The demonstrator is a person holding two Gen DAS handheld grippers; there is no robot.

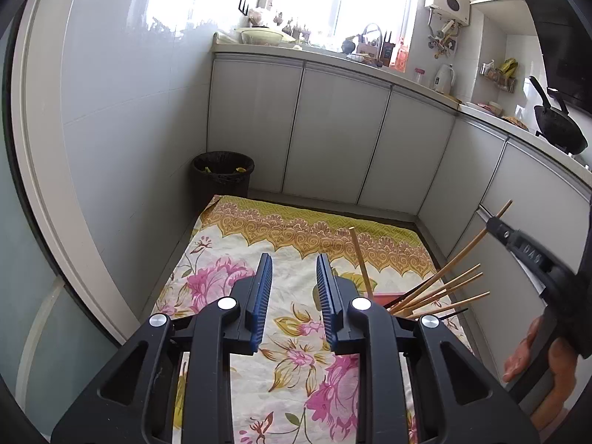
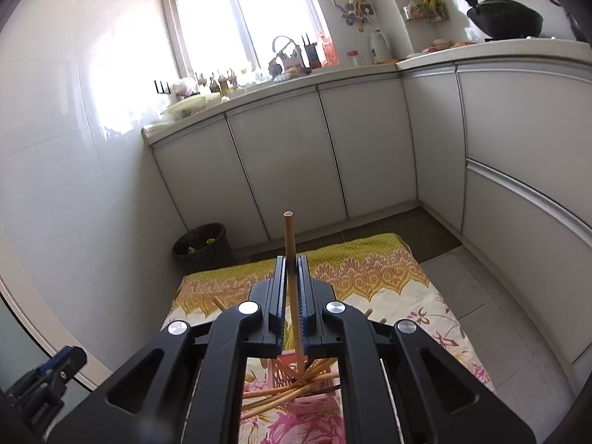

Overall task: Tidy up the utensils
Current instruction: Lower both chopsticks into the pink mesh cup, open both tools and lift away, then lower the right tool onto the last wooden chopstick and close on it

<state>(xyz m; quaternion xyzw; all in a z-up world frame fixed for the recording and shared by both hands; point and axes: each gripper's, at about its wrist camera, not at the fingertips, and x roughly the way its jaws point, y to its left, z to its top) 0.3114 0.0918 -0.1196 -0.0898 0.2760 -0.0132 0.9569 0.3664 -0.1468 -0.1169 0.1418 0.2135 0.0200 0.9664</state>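
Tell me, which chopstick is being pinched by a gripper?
The chopstick poking up between the right gripper fingers. Its jaws are shut on it. The other chopsticks lie loose in the pink holder below.

Light wooden chopsticks (image 2: 288,394) fanned in a reddish slotted holder (image 2: 286,372) on floral cloth (image 2: 388,288); one chopstick (image 2: 289,244) upright, pinched mid-length, round end uppermost, lower tip among the others.

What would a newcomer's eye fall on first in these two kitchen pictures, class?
First, the right tool shut on one chopstick standing up at the centre. Below it, more chopsticks fan out of a red basket on the flowered cloth on the floor. The left tool hangs open over that cloth, empty.
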